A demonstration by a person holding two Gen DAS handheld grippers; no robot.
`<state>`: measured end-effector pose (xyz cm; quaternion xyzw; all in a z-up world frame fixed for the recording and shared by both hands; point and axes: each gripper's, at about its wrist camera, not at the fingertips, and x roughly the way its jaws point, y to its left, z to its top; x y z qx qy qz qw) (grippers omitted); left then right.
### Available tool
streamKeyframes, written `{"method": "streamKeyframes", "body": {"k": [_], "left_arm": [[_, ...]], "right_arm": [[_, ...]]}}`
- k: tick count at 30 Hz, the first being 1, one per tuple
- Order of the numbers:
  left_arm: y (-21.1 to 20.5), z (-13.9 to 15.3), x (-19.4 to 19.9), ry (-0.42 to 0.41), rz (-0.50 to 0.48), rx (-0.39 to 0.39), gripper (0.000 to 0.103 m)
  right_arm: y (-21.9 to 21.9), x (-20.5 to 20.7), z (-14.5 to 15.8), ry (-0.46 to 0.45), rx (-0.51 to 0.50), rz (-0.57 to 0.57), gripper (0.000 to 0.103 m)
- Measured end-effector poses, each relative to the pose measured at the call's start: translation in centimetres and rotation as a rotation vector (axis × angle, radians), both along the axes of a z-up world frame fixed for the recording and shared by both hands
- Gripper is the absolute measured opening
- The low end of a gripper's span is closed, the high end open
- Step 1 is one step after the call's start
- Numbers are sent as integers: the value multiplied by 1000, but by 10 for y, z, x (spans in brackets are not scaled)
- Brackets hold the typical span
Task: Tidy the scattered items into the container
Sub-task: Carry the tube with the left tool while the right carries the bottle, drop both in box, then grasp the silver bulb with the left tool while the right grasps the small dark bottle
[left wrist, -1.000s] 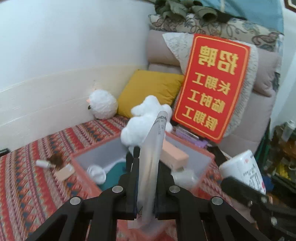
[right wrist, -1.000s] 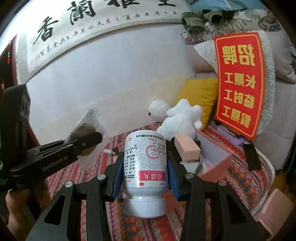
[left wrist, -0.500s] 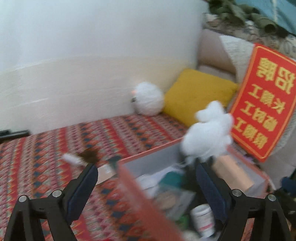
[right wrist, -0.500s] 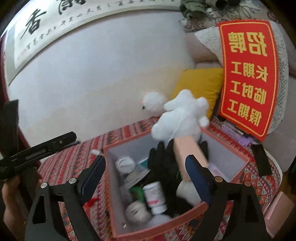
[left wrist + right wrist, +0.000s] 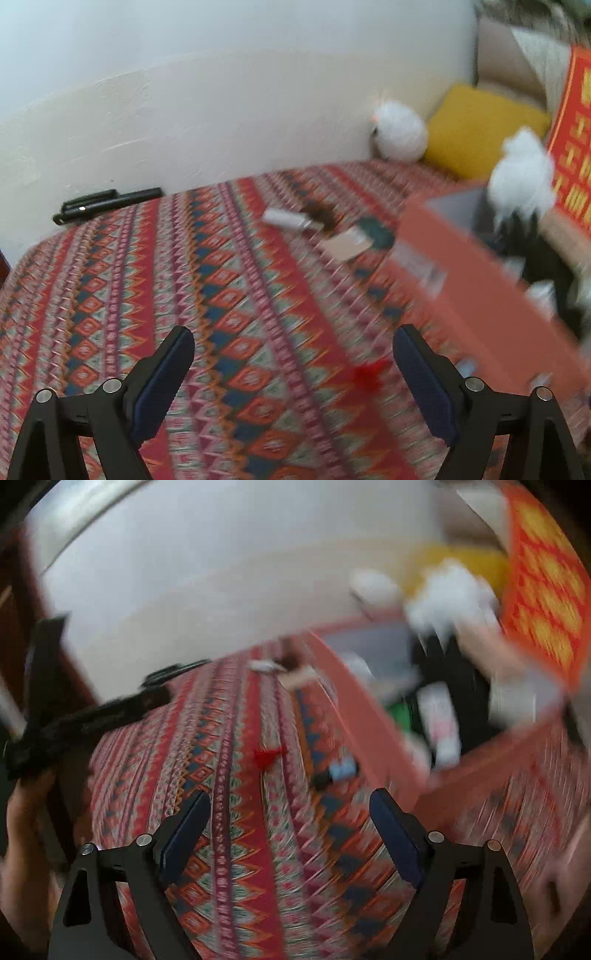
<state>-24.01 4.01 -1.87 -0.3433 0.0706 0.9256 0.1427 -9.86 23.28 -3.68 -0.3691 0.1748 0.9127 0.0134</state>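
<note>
Mostly blur: both tools (left (image 5: 293,363), right (image 5: 290,829)) wide, empty; box (image 5: 476,295) contents indistinct.

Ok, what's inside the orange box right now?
In the orange box: a white bottle, a white plush toy, something black and something green, all blurred. The near wall hides its floor.

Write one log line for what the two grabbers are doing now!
left gripper: open, empty | right gripper: open, empty | orange box: holds items | red scrap: on bedspread
</note>
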Motion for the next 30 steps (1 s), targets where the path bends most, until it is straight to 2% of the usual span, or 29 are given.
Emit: {"method": "streamKeyframes", "body": {"k": [1,3,7,9,11,14,18,19,24,25,27,28,29,30], "left_arm": [[0,-8,-5,-4,-18,-28,91],[0,-24,-15,-13,-53,-85,91],[9,-40,-49,-53,-146,-110,91],[19,-45,-72,-43,-187,-147,91],[29,-51,-95,-26,-224,-190,91],[51,-68,-141,37,-274,-318,91],[79,-94,-203,45,-328,-425,91],[86,-102,-221,38,-345,-450,91],[132,-147,-297,22,-446,-611,92],[137,-148,-304,28,-462,-598,94],[142,-146,-318,-17,-489,-535,93],[144,-146,-326,-41,-503,-503,80],[140,-143,-334,-127,-518,-422,50],[136,-140,-335,-165,-503,-370,47]], "right_arm": [[-2,1,-14,-10,-54,-74,90],[-9,-2,-33,-1,-80,-197,90],[-29,-28,-50,46,52,-304,87],[-32,-46,-59,48,91,-350,85],[-25,-60,-71,16,63,-395,84],[-12,-80,-93,-41,27,-463,84],[6,-102,-123,-88,-38,-488,86],[5,-105,-123,-77,-35,-487,92],[8,-106,-124,-38,-89,-464,98],[7,-105,-124,-30,-97,-461,101],[7,-106,-124,-22,-107,-460,103],[8,-107,-125,-19,-119,-460,103],[8,-107,-124,-15,-131,-462,103],[9,-108,-124,-13,-141,-456,103]]}}
